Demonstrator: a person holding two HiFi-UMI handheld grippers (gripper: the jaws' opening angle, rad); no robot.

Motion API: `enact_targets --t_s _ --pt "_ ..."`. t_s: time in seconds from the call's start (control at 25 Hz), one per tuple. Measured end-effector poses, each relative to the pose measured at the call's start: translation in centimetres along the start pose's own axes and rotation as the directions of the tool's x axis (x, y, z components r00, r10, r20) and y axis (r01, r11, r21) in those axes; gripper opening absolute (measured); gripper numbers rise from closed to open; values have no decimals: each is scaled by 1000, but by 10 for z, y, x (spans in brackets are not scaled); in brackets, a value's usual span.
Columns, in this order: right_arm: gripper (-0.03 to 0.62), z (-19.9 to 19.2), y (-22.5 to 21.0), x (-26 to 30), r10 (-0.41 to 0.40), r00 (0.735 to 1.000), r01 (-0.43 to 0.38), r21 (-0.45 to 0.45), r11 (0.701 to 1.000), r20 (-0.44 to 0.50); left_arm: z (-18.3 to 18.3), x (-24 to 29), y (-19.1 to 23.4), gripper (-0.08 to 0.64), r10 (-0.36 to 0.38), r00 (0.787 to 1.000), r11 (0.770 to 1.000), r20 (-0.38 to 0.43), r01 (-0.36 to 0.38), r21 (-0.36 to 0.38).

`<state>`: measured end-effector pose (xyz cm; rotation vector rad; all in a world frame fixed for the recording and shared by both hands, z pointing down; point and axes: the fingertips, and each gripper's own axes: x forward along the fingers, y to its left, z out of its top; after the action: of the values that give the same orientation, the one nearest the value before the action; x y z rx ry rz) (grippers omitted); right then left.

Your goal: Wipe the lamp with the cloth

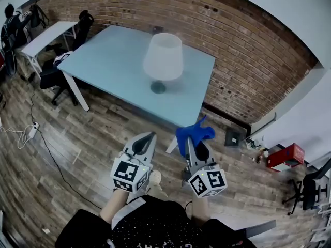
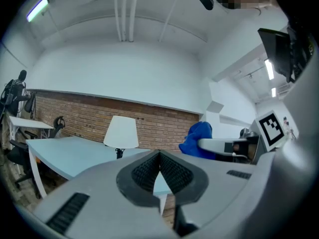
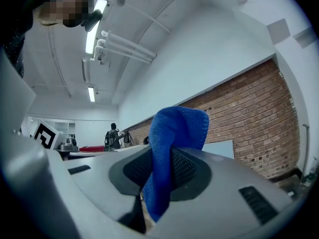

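Step in hand: the approach, wiping not yet begun. The right gripper (image 3: 160, 169) is clamped on the blue cloth (image 3: 175, 133). The fabric is pinched between the jaws, with a fold standing up past the tips and a tail hanging below. The left gripper (image 2: 159, 157) has its jaws together with nothing between them.

Both grippers are held low over the wooden floor, short of the table (image 1: 103, 61). The lamp (image 1: 163, 56), with a white shade on a dark base, stands upright on the table. It is ahead of both grippers and well apart from them, a little left of the right gripper's line.

Next move, as a judgement: the right gripper needs to carry the cloth forward and up to the shade. The left could steady the base, since the lamp looks light and may tip under a push.

Writing: none readable. The marker cubes show only black-and-white square patterns. The red box (image 1: 284, 156) on the floor, off to the right gripper's right, has print too small to read.
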<state>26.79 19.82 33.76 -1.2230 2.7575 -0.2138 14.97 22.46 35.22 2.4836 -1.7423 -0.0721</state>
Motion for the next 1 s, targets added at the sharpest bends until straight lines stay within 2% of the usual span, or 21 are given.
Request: enact_targets --t_s 0.28,0.48,0.6,0.76,0.88,1.0 --pt "74 13 -56 98 38 999 -38 -21 999 -2 11 97 60 9 49 999 998 2 -49 -25" --pt "74 19 -88 147 71 997 -71 -25 997 2 16 150 85 8 66 998 998 7 -65 -23" --pt "74 16 -95 170 108 994 -108 -8 994 -6 17 165 99 9 87 996 996 6 -87 -19" --pt "74 11 -95 196 132 991 -132 11 991 -5 12 169 130 9 154 988 988 -11 -154 -21" --pt "74 23 -90 216 152 987 -152 2 988 44 14 172 155 9 185 983 982 -9 -185 -27" --pt "74 51 -87 241 178 978 -175 -40 984 108 22 182 175 8 192 981 981 4 -192 -20"
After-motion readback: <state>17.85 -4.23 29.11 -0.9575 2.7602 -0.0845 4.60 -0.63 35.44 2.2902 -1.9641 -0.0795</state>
